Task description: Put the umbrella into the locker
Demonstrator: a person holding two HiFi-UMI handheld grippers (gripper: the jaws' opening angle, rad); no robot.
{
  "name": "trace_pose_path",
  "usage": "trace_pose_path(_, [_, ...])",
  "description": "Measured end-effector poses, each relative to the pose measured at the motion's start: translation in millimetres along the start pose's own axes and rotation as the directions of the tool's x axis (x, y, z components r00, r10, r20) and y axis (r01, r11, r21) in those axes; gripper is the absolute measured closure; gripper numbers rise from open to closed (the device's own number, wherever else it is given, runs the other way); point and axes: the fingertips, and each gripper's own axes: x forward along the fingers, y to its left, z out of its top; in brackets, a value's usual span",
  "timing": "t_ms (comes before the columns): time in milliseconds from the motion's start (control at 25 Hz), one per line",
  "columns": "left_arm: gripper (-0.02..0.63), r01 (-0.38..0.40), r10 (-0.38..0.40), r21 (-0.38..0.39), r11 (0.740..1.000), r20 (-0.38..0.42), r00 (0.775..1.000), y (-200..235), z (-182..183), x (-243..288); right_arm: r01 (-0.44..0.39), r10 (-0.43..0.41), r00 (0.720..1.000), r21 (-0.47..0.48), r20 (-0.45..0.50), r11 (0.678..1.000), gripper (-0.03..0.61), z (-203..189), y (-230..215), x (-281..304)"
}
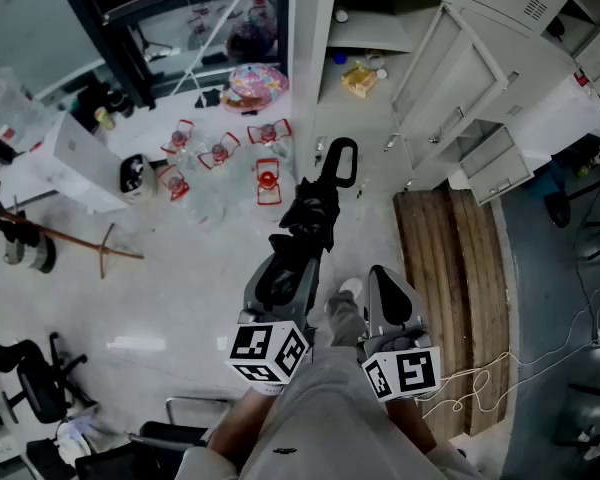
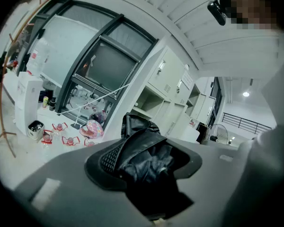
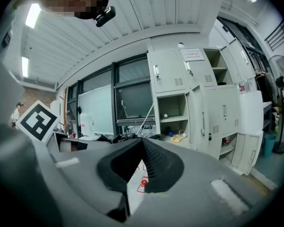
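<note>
A black folded umbrella (image 1: 310,208) with a hooked handle (image 1: 341,160) sticks forward out of my left gripper (image 1: 285,268), which is shut on its crumpled fabric. In the left gripper view the fabric (image 2: 149,157) fills the space between the pads. Ahead stands a bank of grey lockers (image 1: 380,38) with an open compartment (image 3: 173,109); the handle points towards it from a distance. My right gripper (image 1: 388,290) hangs beside the left one. Its pads (image 3: 154,162) meet at the tips with nothing between them.
Open locker doors (image 1: 460,98) swing out at the right, above a wooden pallet (image 1: 450,288). Several red wire-framed items (image 1: 220,153), a colourful round object (image 1: 258,80) and a white bin (image 1: 135,173) lie on the floor at the left. A thin cable (image 1: 540,358) trails at the right.
</note>
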Motion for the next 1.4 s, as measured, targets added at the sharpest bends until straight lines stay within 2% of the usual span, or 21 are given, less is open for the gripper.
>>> trace_pose_path(200, [0.364,-0.003,0.003,0.018,1.0,-0.009,1.0,-19.0,-17.5,-14.7,0.015,-0.015,1.0,-0.008,0.009,1.0,0.577,-1.6,-10.5,-22.1])
trace_pose_path(400, [0.365,-0.035,0.035,0.024,0.999,0.002,0.999,-33.5,-25.8,-24.1,-0.01,0.008,0.999,0.053,0.033,0.999,0.577,-3.5,-19.1,-35.9])
trace_pose_path(480, [0.365,-0.043,0.043,0.023,0.999,0.007,0.999,-42.6,-26.4,-26.7,-0.014,0.013,1.0,0.045,0.026,0.999,0.577,0.0,-24.7,-42.1])
trace_pose_path(600, [0.365,-0.053,0.053,0.017,0.998,0.02,0.998,-57.9,-29.8,-28.6,-0.022,0.021,1.0,0.019,0.02,1.0,0.577,1.1,-38.6,-55.4])
trace_pose_path(800, [0.365,-0.086,0.086,-0.005,0.996,0.024,0.996,-87.1,-45.2,-26.8,-0.032,0.032,0.999,0.028,0.019,0.999,0.577,0.1,-73.7,-80.6])
trace_pose_path(1000, [0.365,-0.111,0.111,0.0,0.994,0.042,0.993,-121.3,-59.2,-24.2,-0.07,0.069,0.997,0.038,0.032,0.997,0.577,0.7,-103.6,-101.6])
trace_pose_path(1400, [0.365,-0.137,0.14,-0.045,0.99,0.071,0.988,-171.9,-94.7,-25.7,-0.145,0.142,0.989,0.071,0.043,0.987,0.577,-20.6,-145.9,-135.9])
